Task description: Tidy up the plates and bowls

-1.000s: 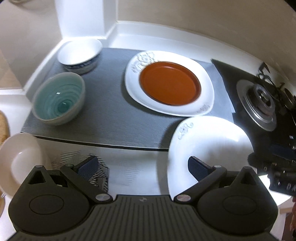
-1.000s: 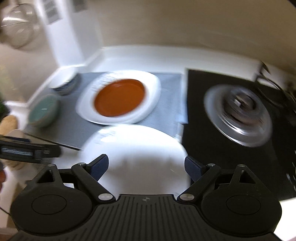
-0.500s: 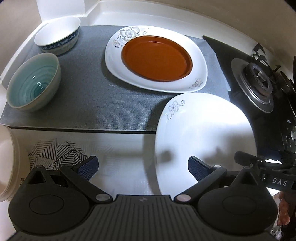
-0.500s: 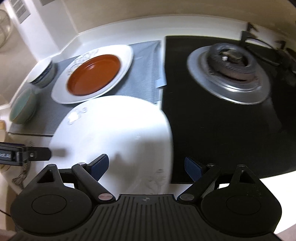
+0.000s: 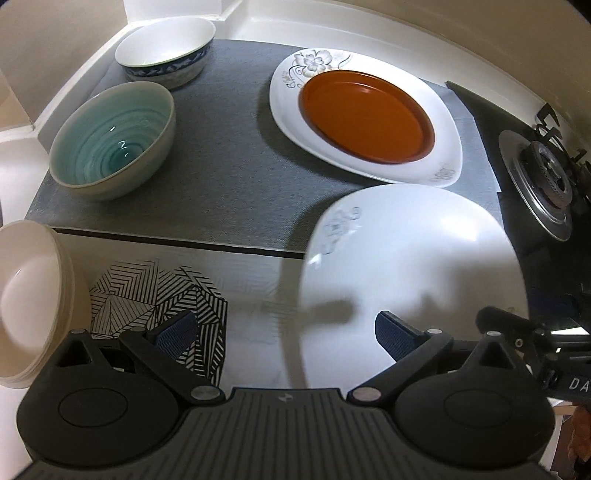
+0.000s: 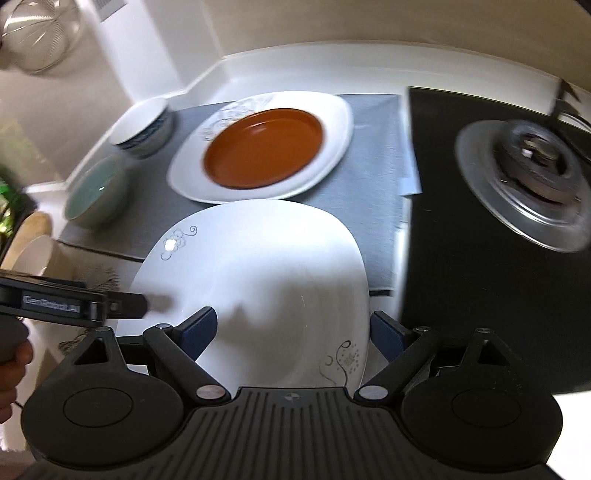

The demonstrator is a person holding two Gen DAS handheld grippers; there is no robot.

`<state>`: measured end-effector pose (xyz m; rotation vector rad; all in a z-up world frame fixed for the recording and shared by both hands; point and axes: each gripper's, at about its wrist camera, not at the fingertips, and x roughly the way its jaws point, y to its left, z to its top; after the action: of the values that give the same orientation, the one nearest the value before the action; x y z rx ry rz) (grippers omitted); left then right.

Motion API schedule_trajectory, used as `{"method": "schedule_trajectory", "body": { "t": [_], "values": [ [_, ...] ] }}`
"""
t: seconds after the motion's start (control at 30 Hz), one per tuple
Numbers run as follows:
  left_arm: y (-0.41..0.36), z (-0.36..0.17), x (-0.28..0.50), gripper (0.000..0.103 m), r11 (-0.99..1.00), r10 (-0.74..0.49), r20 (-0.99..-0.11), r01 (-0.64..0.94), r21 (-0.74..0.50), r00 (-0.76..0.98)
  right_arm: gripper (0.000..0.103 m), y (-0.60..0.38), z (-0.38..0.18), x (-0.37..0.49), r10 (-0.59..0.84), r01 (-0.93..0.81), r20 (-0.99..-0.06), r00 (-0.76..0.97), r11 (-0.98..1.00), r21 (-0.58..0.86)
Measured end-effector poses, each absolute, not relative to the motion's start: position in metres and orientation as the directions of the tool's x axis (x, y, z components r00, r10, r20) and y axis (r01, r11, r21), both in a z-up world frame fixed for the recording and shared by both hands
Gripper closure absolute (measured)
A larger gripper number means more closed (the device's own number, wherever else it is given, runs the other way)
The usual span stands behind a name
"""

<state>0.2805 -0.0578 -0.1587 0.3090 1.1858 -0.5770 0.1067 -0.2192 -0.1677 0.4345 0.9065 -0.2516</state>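
— White plate (image 6: 258,266), the plain one with small scrolls at its corners: where is it?

— At the front of the desk (image 5: 369,33), just beside the black stove top. Its far edge overlaps the near right corner of the grey mat (image 5: 221,166).

— And the right gripper (image 6: 293,323)?

— It hangs over the near end of that plate. Its fingers are spread wide and opening. The plate lies between them, one pad over its surface and the other just off its right edge. Neither pad presses on it.

— The left gripper (image 5: 280,325)?

— Its fingers are released too, wide apart. One is over the left part of the same plate, the other over a cloth with black line patterns (image 5: 155,288). It grasps nothing.

— What else is on the mat?

— A bigger flowered plate (image 5: 288,74) at the back right, with an orange dish (image 5: 365,114) resting inside it. At the left, a teal bowl (image 5: 110,140) stands upright. Behind it, near the corner of the wall, there's a bowl with a blue band (image 5: 166,44). The two bowls are close but apart.

— Anything off the mat?

— Cream bowls (image 5: 26,295) at the far left edge, seemingly nested, though the rims blur together. On the right, a stove burner (image 6: 524,173) sits on the black top.

— Is the plain plate flat or tipped?

— I cannot tell; the right wrist view is smeared.
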Motion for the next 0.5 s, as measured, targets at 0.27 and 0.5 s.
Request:
{"method": "schedule_trajectory", "body": {
  "t": [0.27,0.5],
  "values": [
    [-0.048,-0.166,0.288,0.000,0.817,-0.292,-0.933,0.562,-0.129,0.211,0.014,-0.223,-0.178,0.110,0.037,0.355,-0.774,0.632,0.874,0.332],
    [-0.045,-0.170,0.290,0.000,0.806,-0.330,-0.929,0.561,-0.187,0.165,0.021,-0.236,-0.187,0.105,0.076,0.393,-0.780,0.622,0.830,0.395]
  ]
}}
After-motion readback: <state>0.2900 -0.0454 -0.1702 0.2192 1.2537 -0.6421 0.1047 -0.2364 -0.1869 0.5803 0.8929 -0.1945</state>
